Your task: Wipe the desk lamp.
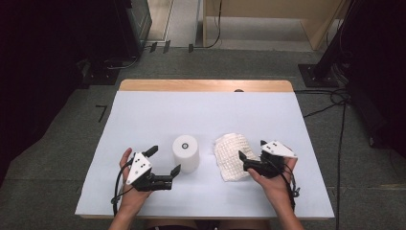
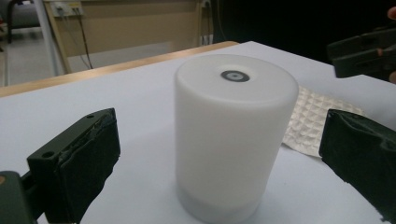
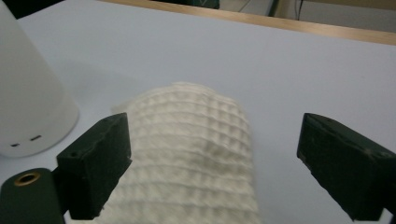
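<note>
The waffle cloth (image 3: 196,154) lies loose between the wide-open right gripper's (image 3: 215,158) jaws.

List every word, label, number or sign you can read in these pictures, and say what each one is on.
No readable text anywhere.
White cylinder: a dark ring mark on its top, a symbol and not lettering; two small dark slots near its base in the right gripper view, no writing.
Waffle-weave cloth: no label or tag in sight.
Grey plates on the left gripper and right gripper: small dark dots, no characters.
</note>
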Demonstrator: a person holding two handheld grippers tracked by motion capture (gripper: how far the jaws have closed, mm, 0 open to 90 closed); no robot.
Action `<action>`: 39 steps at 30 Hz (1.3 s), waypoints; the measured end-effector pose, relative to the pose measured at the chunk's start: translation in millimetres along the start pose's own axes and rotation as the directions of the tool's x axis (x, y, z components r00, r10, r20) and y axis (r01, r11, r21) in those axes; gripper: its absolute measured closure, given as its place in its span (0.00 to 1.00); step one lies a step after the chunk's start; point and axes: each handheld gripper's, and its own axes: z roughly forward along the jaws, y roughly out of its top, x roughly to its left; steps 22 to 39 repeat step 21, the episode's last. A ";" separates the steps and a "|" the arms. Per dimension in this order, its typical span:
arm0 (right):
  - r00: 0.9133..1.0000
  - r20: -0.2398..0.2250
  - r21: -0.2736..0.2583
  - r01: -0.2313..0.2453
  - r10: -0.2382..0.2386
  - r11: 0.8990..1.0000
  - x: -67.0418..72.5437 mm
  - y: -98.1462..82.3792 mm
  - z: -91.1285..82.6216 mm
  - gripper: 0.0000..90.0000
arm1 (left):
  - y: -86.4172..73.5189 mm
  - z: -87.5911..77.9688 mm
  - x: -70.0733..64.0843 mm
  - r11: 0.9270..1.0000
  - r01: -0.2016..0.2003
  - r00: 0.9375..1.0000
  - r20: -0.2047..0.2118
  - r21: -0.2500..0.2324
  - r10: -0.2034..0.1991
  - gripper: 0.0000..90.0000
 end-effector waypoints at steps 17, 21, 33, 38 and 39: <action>0.972 0.206 0.084 -0.135 0.116 0.987 -87.9 -60.7 -37.1 0.03 | -34.2 -41.8 54.2 0.992 0.126 0.972 -0.204 0.012 -0.121 0.00; 0.973 0.198 0.132 -0.144 0.116 0.981 -87.1 -61.2 -32.1 0.02 | -40.3 -38.2 57.6 0.990 0.127 0.965 -0.240 0.060 -0.109 0.00; 0.973 0.198 0.132 -0.144 0.116 0.981 -87.1 -61.2 -32.1 0.02 | -40.3 -38.2 57.6 0.990 0.127 0.965 -0.240 0.060 -0.109 0.00; 0.973 0.198 0.132 -0.144 0.116 0.981 -87.1 -61.2 -32.1 0.02 | -40.3 -38.2 57.6 0.990 0.127 0.965 -0.240 0.060 -0.109 0.00; 0.973 0.198 0.132 -0.144 0.116 0.981 -87.1 -61.2 -32.1 0.02 | -40.3 -38.2 57.6 0.990 0.127 0.965 -0.240 0.060 -0.109 0.00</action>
